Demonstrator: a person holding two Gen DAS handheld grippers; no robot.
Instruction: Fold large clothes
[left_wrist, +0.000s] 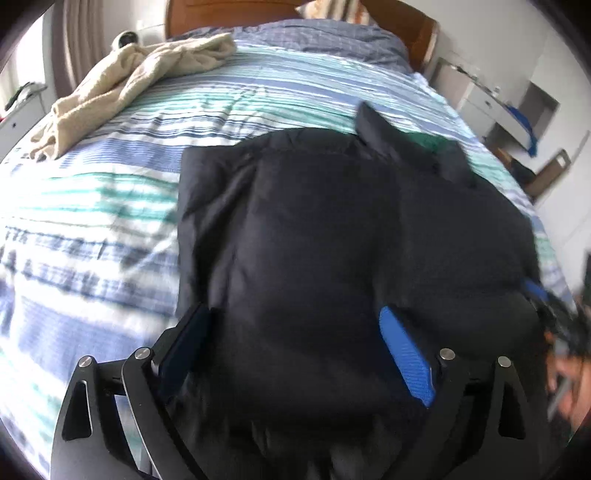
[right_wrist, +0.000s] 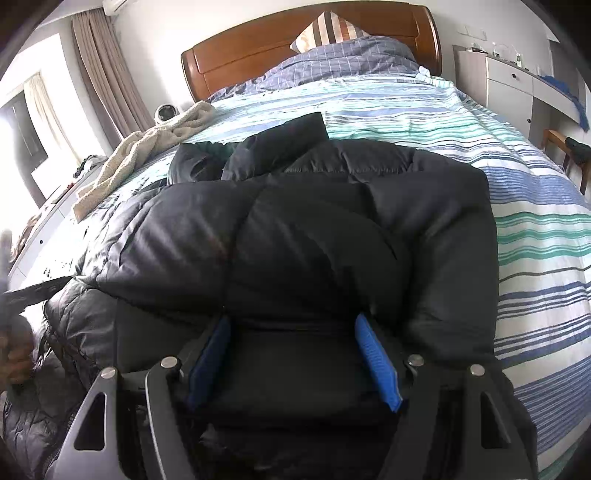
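Left wrist view: black puffer jacket (left_wrist: 332, 258) lies half-folded on the striped bed (left_wrist: 92, 229). My left gripper (left_wrist: 299, 354) gapes; right gripper (right_wrist: 295, 354) clamps a padded fold. I'd pinch deep, then lift evenly.

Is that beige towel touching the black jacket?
Apart. The left wrist view shows striped bedcover between the beige towel and the black jacket.

No readable text, label, brand or number anywhere in either wrist view.
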